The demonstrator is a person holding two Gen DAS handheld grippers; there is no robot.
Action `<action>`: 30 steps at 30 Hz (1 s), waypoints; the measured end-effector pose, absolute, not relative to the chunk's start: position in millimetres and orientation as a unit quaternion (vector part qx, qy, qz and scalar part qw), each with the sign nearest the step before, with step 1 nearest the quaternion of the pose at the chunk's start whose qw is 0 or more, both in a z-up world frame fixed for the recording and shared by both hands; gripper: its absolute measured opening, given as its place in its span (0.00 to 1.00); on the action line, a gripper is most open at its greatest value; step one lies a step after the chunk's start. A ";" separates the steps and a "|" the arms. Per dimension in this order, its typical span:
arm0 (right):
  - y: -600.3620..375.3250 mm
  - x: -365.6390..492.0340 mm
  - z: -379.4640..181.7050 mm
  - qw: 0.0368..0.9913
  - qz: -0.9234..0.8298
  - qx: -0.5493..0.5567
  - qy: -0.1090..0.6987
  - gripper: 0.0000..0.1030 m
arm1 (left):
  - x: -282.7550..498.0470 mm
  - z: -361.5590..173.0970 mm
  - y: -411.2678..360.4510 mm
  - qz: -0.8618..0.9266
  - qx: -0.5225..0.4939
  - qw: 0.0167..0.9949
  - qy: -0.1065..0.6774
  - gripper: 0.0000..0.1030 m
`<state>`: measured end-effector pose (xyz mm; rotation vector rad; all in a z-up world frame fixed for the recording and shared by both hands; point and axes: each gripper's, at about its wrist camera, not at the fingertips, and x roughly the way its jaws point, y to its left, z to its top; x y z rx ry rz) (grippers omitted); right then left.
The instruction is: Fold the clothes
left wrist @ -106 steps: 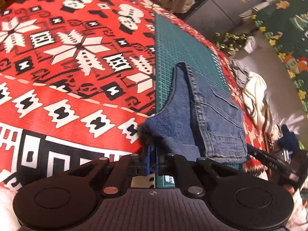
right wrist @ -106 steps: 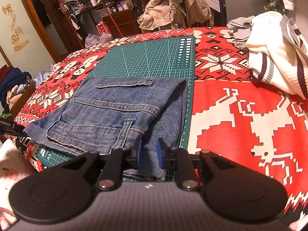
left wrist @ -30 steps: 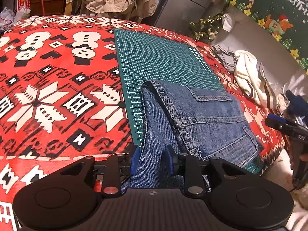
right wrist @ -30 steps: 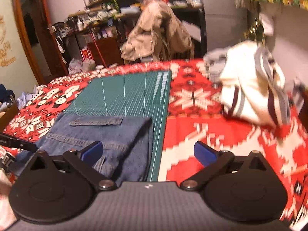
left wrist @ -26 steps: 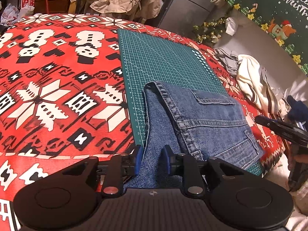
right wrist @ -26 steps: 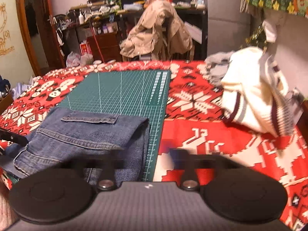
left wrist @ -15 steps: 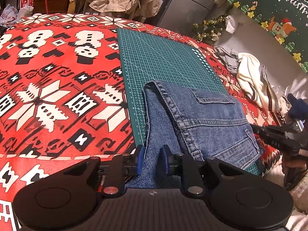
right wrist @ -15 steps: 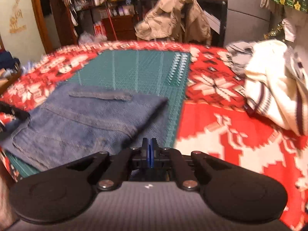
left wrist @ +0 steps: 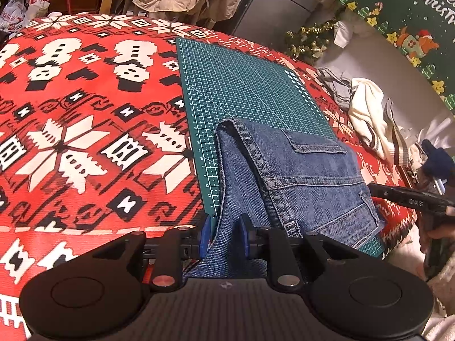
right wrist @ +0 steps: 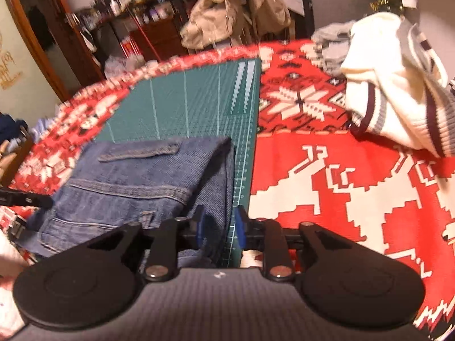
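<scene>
Both grippers' jaws astride folded jeans (left wrist: pixel 298 176), right seemingly loose.

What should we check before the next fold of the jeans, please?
1. Left gripper closed on the jeans' near edge: ok.
2. Right gripper gripping the jeans: not ok; its jaws have just been opening, with the denim edge between them but not pinched.
3. Jeans lying on the cutting mat: ok.
4. White sweater apart from the jeans: ok.
5. Lower layers lined up: cannot tell, hidden.
</scene>
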<state>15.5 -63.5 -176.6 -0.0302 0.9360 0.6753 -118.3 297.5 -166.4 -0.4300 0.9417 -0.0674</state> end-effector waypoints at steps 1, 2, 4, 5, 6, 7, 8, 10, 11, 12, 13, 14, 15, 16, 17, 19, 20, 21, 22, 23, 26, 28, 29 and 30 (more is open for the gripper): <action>-60.3 18.7 -179.3 0.836 0.316 -0.015 0.449 0.27 | -118.5 -166.5 297.7 -0.032 -0.205 0.868 0.450 0.19; -59.4 19.8 -180.4 0.837 0.314 -0.014 0.449 0.27 | -118.7 -166.5 297.9 -0.032 -0.205 0.868 0.451 0.20; -55.6 20.7 -181.5 0.839 0.310 -0.019 0.447 0.26 | -119.0 -166.6 298.2 -0.032 -0.204 0.868 0.452 0.20; -53.2 20.1 -181.9 0.841 0.308 -0.025 0.445 0.26 | -119.2 -167.2 297.9 -0.034 -0.205 0.867 0.452 0.20; -51.8 19.5 -182.7 0.843 0.305 -0.026 0.443 0.25 | -119.3 -167.9 297.5 -0.036 -0.206 0.867 0.453 0.20; -50.9 18.4 -183.0 0.844 0.302 -0.027 0.442 0.20 | -119.3 -168.4 297.1 -0.038 -0.206 0.867 0.453 0.20; -51.0 19.0 -183.6 0.842 0.304 -0.017 0.444 0.15 | -119.2 -168.8 296.4 -0.041 -0.206 0.867 0.453 0.20; -52.2 20.6 -184.4 0.842 0.301 -0.002 0.448 0.03 | -119.3 -168.5 295.4 -0.046 -0.203 0.867 0.452 0.20; -51.3 19.3 -184.8 0.844 0.297 -0.009 0.446 0.03 | -119.1 -168.5 295.5 -0.047 -0.201 0.867 0.453 0.20; -50.9 17.8 -184.8 0.846 0.297 -0.012 0.443 0.03 | -119.0 -168.8 295.9 -0.049 -0.201 0.867 0.453 0.20; -51.5 17.6 -184.8 0.846 0.296 -0.010 0.443 0.02 | -118.5 -169.4 296.9 -0.051 -0.201 0.866 0.454 0.20; -52.0 17.4 -184.8 0.847 0.295 -0.007 0.443 0.02 | -117.2 -170.4 297.8 -0.054 -0.201 0.864 0.458 0.20; -52.6 17.2 -184.7 0.847 0.294 -0.005 0.443 0.02 | -115.7 -171.4 298.6 -0.056 -0.202 0.862 0.461 0.20; -54.0 17.8 -184.4 0.847 0.293 0.003 0.444 0.02 | -114.2 -172.4 299.4 -0.059 -0.203 0.860 0.465 0.20; -55.0 18.3 -184.0 0.846 0.295 0.006 0.444 0.02 | -113.0 -172.2 299.7 -0.061 -0.202 0.859 0.467 0.20; -57.0 19.4 -183.1 0.845 0.297 0.014 0.445 0.02 | -110.2 -170.2 298.6 -0.060 -0.200 0.855 0.475 0.08; -58.9 19.6 -181.4 0.844 0.300 0.018 0.444 0.02 | -108.8 -169.1 298.0 -0.059 -0.199 0.852 0.480 0.07; -60.6 19.8 -179.7 0.844 0.303 0.021 0.443 0.02 | -107.4 -168.0 297.4 -0.059 -0.198 0.850 0.484 0.06; -57.2 20.7 -178.9 0.843 0.306 0.022 0.442 0.02 | -106.7 -166.4 296.0 -0.055 -0.198 0.849 0.486 0.06; -56.8 21.3 -176.9 0.842 0.311 0.023 0.441 0.02 | -106.7 -164.5 294.7 -0.051 -0.199 0.849 0.487 0.05; -51.7 25.3 -172.3 0.839 0.324 0.023 0.437 0.01 | -111.5 -154.8 294.3 -0.040 -0.223 0.852 0.473 0.05; -49.5 29.0 -168.3 0.837 0.329 0.023 0.436 0.01 | -117.8 -145.6 295.1 -0.033 -0.241 0.859 0.451 0.05; -47.4 32.5 -166.0 0.837 0.331 0.024 0.435 0.01 | -121.1 -140.7 295.2 -0.029 -0.248 0.862 0.440 0.05; -44.5 36.3 -163.9 0.836 0.334 0.025 0.435 0.01 | -123.8 -136.4 295.1 -0.024 -0.252 0.866 0.431 0.05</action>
